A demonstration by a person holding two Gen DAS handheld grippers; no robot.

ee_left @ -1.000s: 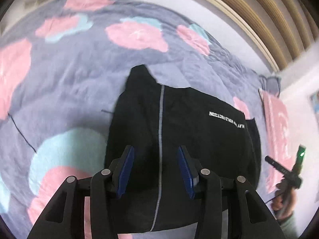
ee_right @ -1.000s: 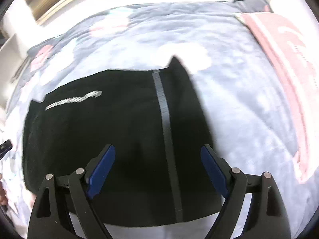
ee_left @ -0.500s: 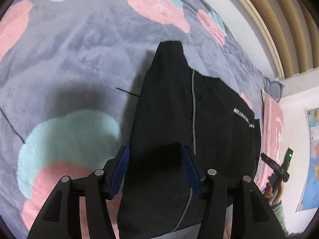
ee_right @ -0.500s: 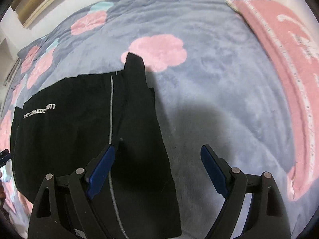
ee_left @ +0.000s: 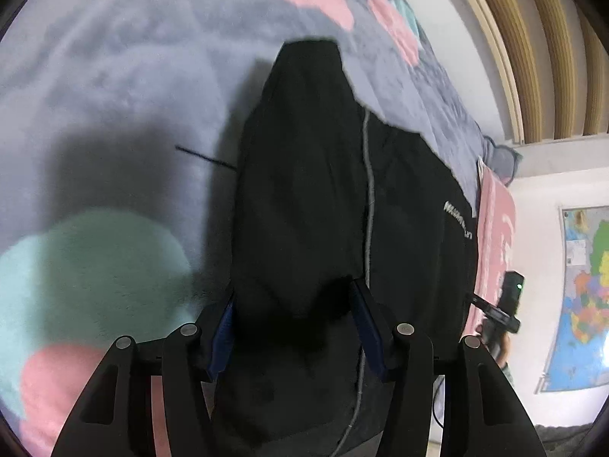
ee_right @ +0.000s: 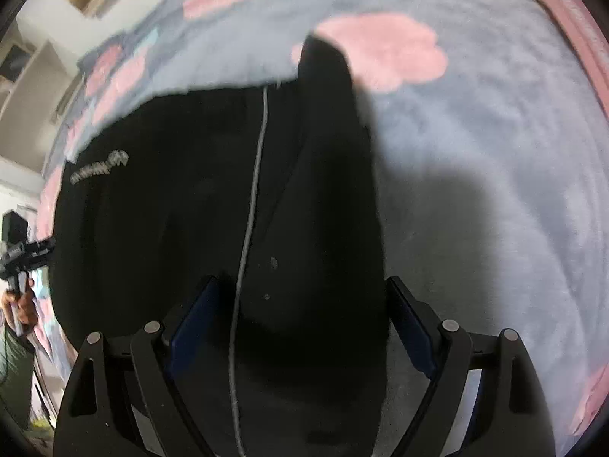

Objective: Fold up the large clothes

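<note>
Black garment (ee_left: 304,198) (ee_right: 213,198), spread flat on a grey-lilac blanket (ee_left: 114,87) (ee_right: 475,198) printed with pink and mint cloud shapes. Folded over along one side, with a narrow point of cloth sticking out at the far end. Pale grey stripe (ee_left: 367,205) (ee_right: 251,198) running lengthwise down the fabric; small line of white lettering (ee_left: 458,221) (ee_right: 99,167) near the outer edge, too blurred to read.

Left gripper (ee_left: 295,327) low over the near end of the garment, blue-padded fingers (ee_left: 367,327) set on either side of a raised ridge of black cloth, jaws spread with the fabric between them; whether the pads actually press the cloth cannot be told. Right gripper (ee_right: 300,327) likewise close over the garment's near end, jaws spread wide, left pad over the black fabric just beside the stripe, right pad at the folded edge where cloth meets blanket. No pinch seen on either side.

Thin dark thread (ee_left: 205,157) lying on the blanket just beside the garment's left edge. Pink striped textile (ee_left: 496,228) (ee_right: 578,26) along the far side of the bed. Wooden slatted headboard (ee_left: 533,57) and white wall beyond, coloured map (ee_left: 582,297) hanging on the wall. At the edge of each view, the opposite hand clutching its gripper handle (ee_left: 502,316) (ee_right: 19,266).
</note>
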